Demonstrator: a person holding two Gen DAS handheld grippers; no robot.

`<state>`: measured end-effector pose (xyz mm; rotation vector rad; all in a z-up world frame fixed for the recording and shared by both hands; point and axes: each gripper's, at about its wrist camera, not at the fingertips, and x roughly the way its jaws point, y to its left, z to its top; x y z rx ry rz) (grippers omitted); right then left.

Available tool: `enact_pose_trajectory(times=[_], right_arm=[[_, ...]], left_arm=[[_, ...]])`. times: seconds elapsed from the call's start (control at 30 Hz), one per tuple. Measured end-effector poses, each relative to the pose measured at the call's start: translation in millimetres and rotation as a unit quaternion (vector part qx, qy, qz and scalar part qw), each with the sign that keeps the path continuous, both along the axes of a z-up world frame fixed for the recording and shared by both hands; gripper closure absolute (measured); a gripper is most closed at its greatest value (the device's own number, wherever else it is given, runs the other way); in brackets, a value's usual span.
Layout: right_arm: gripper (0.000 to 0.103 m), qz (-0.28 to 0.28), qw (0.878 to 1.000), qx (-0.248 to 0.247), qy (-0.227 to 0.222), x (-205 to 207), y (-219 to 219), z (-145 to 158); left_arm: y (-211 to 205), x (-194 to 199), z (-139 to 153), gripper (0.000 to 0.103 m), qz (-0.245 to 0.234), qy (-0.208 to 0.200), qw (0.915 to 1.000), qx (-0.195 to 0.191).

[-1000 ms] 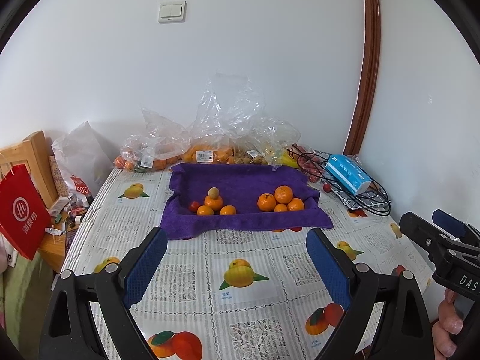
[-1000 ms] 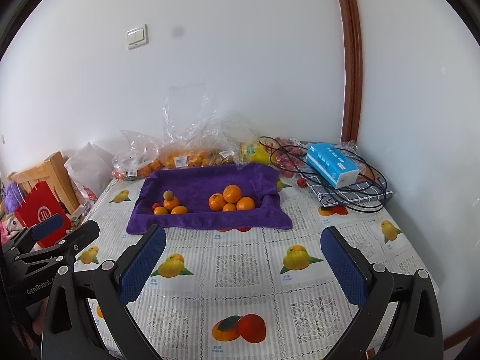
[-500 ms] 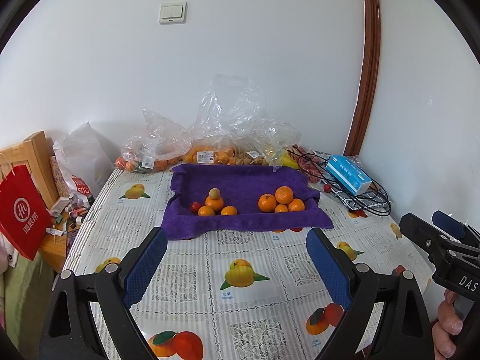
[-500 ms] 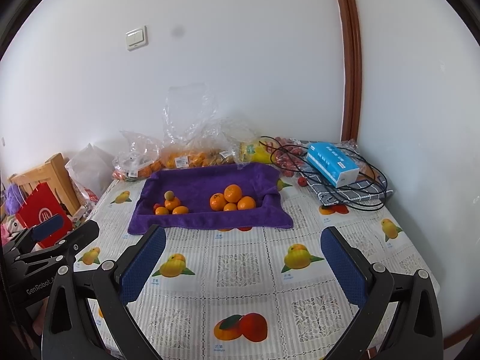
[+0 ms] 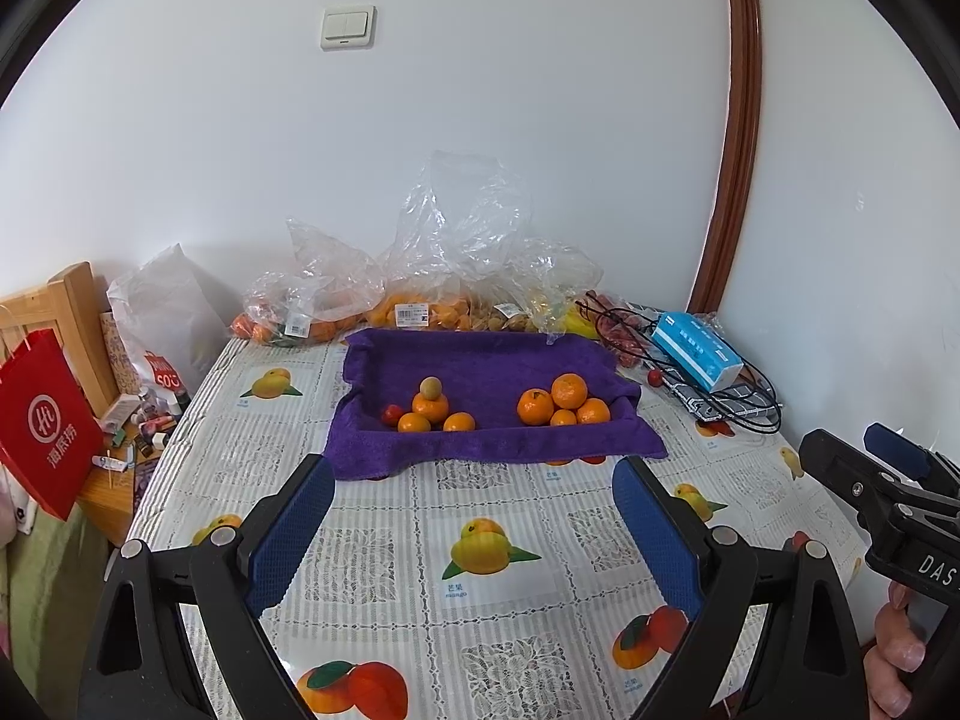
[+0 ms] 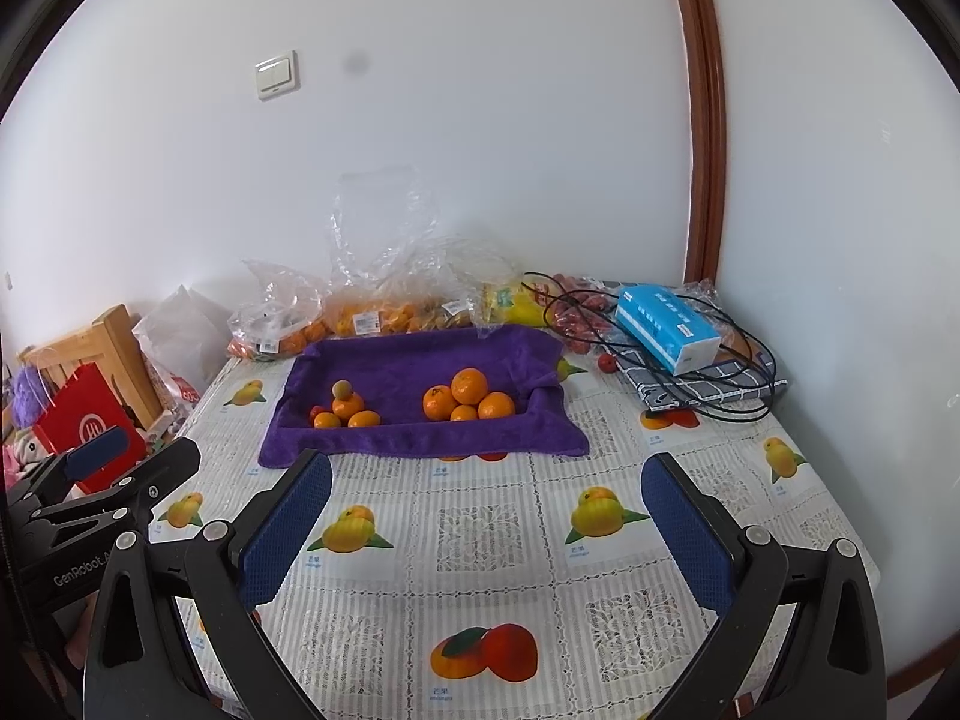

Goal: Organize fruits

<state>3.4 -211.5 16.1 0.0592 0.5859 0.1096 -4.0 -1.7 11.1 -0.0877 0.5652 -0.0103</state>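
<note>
Fruits (image 5: pixel 438 408) sit in two clusters on the purple towel (image 5: pixel 480 360) (both grippers (image 5: pixel 474 516) (image 6: pixel 486 516) gape wide, empty, well short), so approach one outer orange, not the stack

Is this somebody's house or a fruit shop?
Most likely a room in a home: a table with a fruit-print tablecloth stands against a wall with a light switch, with shop-labelled bags of fruit and a tissue box.
</note>
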Motion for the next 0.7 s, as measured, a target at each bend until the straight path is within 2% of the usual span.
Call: enact_pose_trajectory(times=[0.7], right_arm=[[0.001,0.001,1.000,0.002,-0.005,-4.1,2.0,2.3]], left_arm=[[1.3,-1.3,1.8,0.009,0.002,-0.003,1.0000,0.003]])
